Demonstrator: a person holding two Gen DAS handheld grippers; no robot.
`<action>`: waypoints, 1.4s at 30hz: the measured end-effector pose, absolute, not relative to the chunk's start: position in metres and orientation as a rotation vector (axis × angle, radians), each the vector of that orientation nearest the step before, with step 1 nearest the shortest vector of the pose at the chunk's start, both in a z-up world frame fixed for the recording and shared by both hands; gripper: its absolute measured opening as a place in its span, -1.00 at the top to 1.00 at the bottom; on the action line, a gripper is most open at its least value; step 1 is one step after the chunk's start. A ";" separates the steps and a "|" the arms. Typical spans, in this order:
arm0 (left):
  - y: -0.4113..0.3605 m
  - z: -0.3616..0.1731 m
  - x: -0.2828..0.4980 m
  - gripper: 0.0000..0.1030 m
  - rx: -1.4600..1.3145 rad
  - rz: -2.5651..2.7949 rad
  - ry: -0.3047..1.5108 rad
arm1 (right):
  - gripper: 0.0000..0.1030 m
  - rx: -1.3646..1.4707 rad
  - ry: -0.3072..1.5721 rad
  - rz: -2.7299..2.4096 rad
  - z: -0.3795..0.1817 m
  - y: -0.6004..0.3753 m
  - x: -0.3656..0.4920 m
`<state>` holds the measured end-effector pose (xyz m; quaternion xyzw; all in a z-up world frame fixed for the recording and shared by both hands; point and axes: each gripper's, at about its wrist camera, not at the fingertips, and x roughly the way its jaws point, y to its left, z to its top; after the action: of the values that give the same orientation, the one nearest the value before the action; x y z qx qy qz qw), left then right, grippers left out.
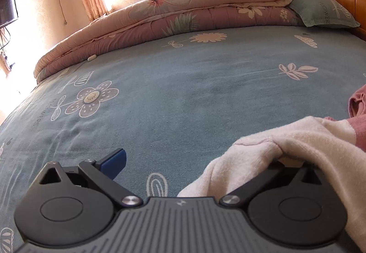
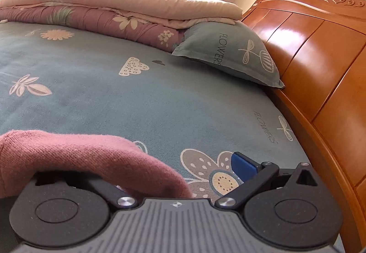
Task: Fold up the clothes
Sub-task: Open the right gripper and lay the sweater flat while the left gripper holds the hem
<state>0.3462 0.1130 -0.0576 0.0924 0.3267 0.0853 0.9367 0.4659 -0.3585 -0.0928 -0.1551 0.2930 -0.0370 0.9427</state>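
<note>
Left gripper [image 1: 194, 159] and right gripper [image 2: 173, 170] gape wide (garment [image 1: 286, 145] draped over 1 finger each).

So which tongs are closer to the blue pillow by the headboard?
Right. The right tongs sit near the wooden headboard, with the pillow ahead. From the left tongs, the pillow lies far across the bed.

Bed [image 1: 183, 93] in blue flowered sheet, folded pink quilt [image 1: 160, 17] upper centre, pillow [image 2: 231, 54] upper right, cream-and-pink garment [image 1: 286, 145] lower right
</note>
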 end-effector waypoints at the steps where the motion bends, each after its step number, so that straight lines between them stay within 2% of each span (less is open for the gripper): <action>1: 0.113 -0.055 0.349 -0.98 0.201 0.183 0.652 | -1.00 -0.326 0.588 -0.089 -0.092 -0.359 0.467; 10: 0.126 -0.018 0.401 -0.98 0.194 0.276 0.554 | -1.00 -0.259 0.503 -0.225 -0.067 -0.374 0.481; 18: 0.102 -0.060 0.394 -0.93 0.241 0.149 0.728 | -1.00 -0.269 0.706 0.003 -0.091 -0.344 0.463; 25: 0.090 -0.055 0.339 -0.95 0.288 0.044 0.786 | -1.00 -0.209 0.809 0.293 -0.081 -0.299 0.386; 29: 0.089 -0.043 0.309 -0.95 0.181 -0.056 0.815 | -1.00 -0.105 0.866 0.432 -0.083 -0.272 0.340; 34: 0.090 -0.040 0.282 -0.95 -0.088 -0.230 0.840 | -1.00 -0.037 0.943 0.521 -0.105 -0.240 0.295; 38: 0.091 -0.054 0.276 -0.96 -0.314 -0.332 0.866 | -1.00 0.023 1.005 0.547 -0.127 -0.230 0.274; 42: 0.084 -0.077 0.282 -0.96 -0.409 -0.366 0.905 | -1.00 0.050 0.962 0.522 -0.134 -0.233 0.264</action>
<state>0.2824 0.0838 -0.0767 -0.1952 0.4318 -0.1744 0.8632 0.2643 -0.2333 -0.1335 0.0240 0.4575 0.2479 0.8536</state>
